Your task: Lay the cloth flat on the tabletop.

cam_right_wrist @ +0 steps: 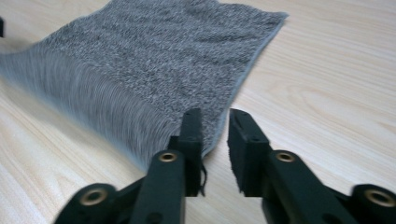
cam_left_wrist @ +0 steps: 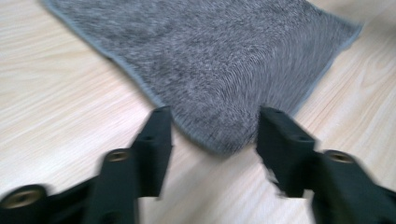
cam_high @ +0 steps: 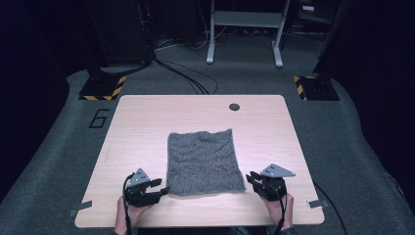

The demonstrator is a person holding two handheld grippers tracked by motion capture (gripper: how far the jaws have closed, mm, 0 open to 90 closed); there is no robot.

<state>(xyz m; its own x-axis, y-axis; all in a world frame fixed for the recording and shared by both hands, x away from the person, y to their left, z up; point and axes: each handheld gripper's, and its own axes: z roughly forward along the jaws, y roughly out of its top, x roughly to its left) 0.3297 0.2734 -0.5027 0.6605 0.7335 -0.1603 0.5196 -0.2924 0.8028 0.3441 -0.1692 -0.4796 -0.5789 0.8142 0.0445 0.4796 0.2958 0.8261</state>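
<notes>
On the worktop (cam_high: pixel 147 112), one grey towel (cam_high: pixel 203 161) lies flat in the middle, a tool at each near corner.

The left tool (cam_high: pixel 164 186) has its jaws wide apart astride the near left corner; the right tool (cam_high: pixel 250 177) has its jaws a little apart at the near right corner, gripping nothing. The towel looks soft, light and limp, so it will probably droop; the hemmed corners seem the best hold.

Grey towel (cam_high: pixel 203 161), speckled terry, spread flat, squarish, at the table's middle
</notes>
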